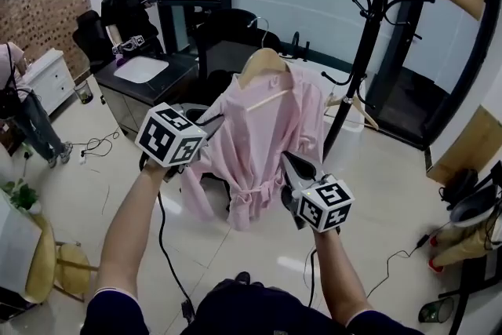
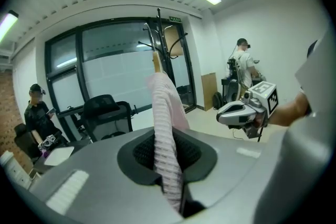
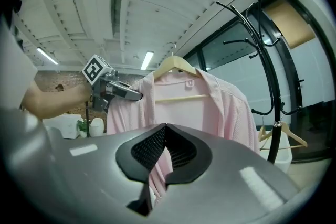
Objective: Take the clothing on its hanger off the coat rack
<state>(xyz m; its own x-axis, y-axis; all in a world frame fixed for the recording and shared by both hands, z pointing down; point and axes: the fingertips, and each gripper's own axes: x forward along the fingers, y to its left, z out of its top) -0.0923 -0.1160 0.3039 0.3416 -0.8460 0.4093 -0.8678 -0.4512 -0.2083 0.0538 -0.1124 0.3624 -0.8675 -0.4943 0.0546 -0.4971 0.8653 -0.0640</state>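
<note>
Head view: pink robe [image 1: 259, 129] on its wooden hanger [image 1: 265, 63], held up just left of the coat rack [image 1: 362, 43], apart from it.
Left gripper [image 1: 207, 121] is clamped on the robe's edge and right gripper [image 1: 287, 162] on its lower front. Cloth buries both jaw tips, and the hanger's hook is hard to make out here.

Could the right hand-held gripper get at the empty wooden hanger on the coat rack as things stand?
Probably not yet: the right hand-held gripper is shut on the pink robe, so it must let go first. The empty hanger hangs unobstructed on the coat rack.
</note>
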